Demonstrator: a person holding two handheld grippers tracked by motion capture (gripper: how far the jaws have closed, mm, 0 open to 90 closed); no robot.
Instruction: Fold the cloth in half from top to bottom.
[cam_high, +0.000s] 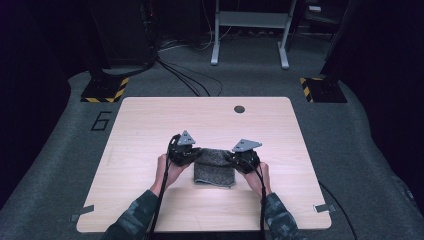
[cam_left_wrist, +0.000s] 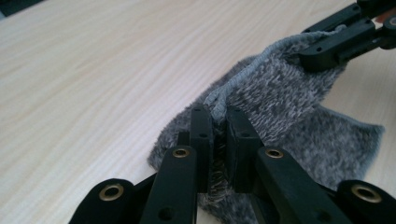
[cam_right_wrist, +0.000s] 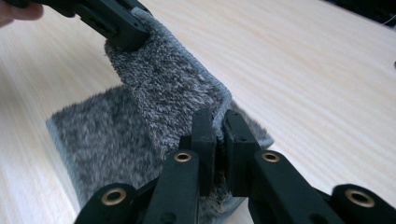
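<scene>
**Both grippers pinching a grey towel mid-table**

So the grey towel (cam_high: 214, 167) sits around the middle of the wooden table (cam_high: 150, 125), a bit toward the near side. Left gripper (cam_left_wrist: 218, 122) is clamped on the towel's left far edge, right gripper (cam_right_wrist: 220, 122) clamped on its right far edge. That hemmed edge is lifted between them, while the rest lies flat on the wood.

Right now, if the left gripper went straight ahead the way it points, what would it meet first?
Beyond the grey cloth it already grips, the left gripper would probably meet the right gripper, which holds the same edge ahead; depth is uncertain.
</scene>
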